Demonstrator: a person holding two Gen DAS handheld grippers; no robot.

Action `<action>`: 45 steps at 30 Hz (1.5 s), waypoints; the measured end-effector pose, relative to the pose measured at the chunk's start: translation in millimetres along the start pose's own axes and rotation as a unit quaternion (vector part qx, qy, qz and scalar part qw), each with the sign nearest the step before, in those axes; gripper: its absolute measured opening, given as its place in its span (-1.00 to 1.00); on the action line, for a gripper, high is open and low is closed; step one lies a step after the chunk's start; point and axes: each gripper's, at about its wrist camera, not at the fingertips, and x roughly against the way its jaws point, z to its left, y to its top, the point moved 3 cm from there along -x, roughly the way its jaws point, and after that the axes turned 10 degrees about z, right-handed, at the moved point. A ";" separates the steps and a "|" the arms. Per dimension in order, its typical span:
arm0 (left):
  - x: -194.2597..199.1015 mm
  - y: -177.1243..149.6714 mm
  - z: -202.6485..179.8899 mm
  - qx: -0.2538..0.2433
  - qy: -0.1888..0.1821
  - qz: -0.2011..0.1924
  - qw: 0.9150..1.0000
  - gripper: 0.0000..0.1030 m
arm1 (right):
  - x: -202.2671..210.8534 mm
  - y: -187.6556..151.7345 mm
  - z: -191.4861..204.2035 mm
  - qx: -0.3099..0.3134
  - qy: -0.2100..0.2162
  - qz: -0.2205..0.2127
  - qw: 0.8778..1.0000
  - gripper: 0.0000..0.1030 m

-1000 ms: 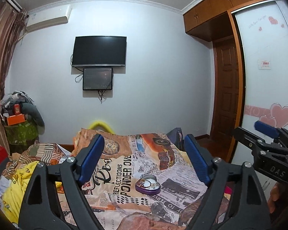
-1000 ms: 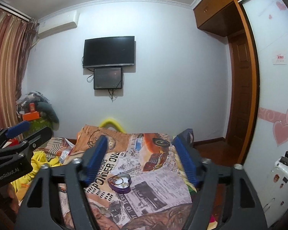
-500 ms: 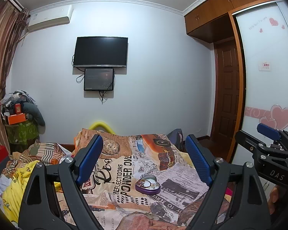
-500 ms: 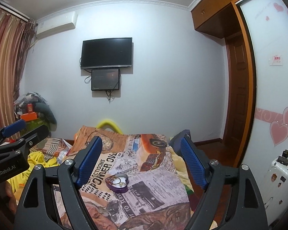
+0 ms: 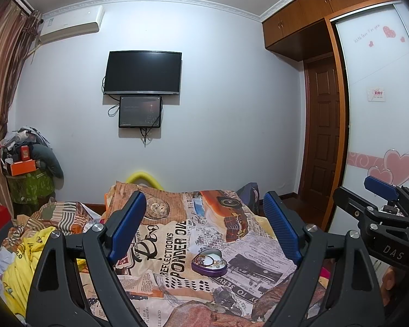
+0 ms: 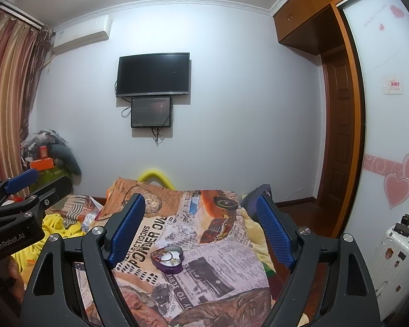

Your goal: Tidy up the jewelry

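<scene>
Little had moved since the earlier frames: both views had drifted only slightly, the heart-shaped tin sitting a touch higher and more central between the right gripper's fingers than a second before, and both sets of jaws had stayed spread.

The heart-shaped tin [image 6: 167, 259] lay open on the newspaper-print bedspread [image 6: 220, 245], a bangle and small tangled pieces visible inside it. In the right wrist view it sat ahead of the right gripper [image 6: 200, 233], toward 7 o'clock of the midpoint between the fingertips and closer to the left finger. In the left wrist view the tin [image 5: 209, 262] lay ahead of the left gripper [image 5: 204, 234], nearly straight below the midpoint at about 6 o'clock, so it was better centred for the left hand. Its widest span ran roughly from 10 to 4 o'clock across the bedspread. Which gripper was truly nearer could not be settled; both seemed well short of it.

Both grippers' fingers stood wide apart, holding nothing and touching nothing. Each gripper also showed in the other's view, the right at 3 o'clock and the left at 9 o'clock. The coming move likely called for a forward and downward reach to the tin.
</scene>
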 end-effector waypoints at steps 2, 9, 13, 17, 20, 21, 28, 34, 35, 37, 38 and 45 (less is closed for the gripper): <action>0.0 -0.8 -0.3 0.001 -0.001 0.001 1.000 0.70 | 0.4 0.0 -0.1 0.000 0.000 0.000 1.000 0.57; 0.7 -1.7 -2.9 0.001 -0.002 -0.001 1.000 0.81 | 0.5 0.3 -0.8 0.001 -0.001 0.002 1.000 0.57; 0.5 -1.6 -3.6 0.001 -0.002 0.000 1.000 0.85 | 0.4 0.4 -0.8 0.000 -0.001 0.002 1.000 0.58; 0.3 -1.6 -2.8 0.005 -0.004 0.003 1.000 0.91 | 1.0 0.6 -1.2 0.001 -0.001 0.003 1.000 0.58; 0.4 -1.2 -2.2 0.006 -0.005 0.003 1.000 0.91 | 1.1 0.9 -1.4 0.000 -0.001 0.003 1.000 0.58; 0.5 -1.1 -2.3 0.006 -0.005 0.002 1.000 0.91 | 0.5 0.9 -0.6 0.000 -0.001 0.003 1.000 0.58; 0.5 -1.0 -2.0 0.005 -0.006 0.005 1.000 0.91 | 1.6 1.3 -0.8 0.000 -0.001 0.003 1.000 0.58; -0.3 -2.5 0.2 0.011 -0.004 0.007 1.000 0.91 | 1.2 1.5 -0.3 -0.002 -0.001 0.004 1.000 0.58; -0.5 -2.7 0.9 0.011 -0.003 0.007 1.000 0.91 | 1.7 1.7 -0.5 -0.003 -0.001 0.004 1.000 0.58; -0.4 -3.1 1.3 0.012 -0.003 0.006 1.000 0.91 | 1.4 1.8 0.0 -0.003 -0.001 0.004 1.000 0.58; -0.2 -3.5 1.3 0.011 -0.004 0.007 1.000 0.91 | 1.2 1.6 -0.2 -0.003 -0.001 0.004 1.000 0.58; -0.2 -3.6 -1.5 0.006 -0.008 0.006 1.000 0.91 | 0.8 1.9 0.6 -0.001 -0.001 0.006 1.000 0.58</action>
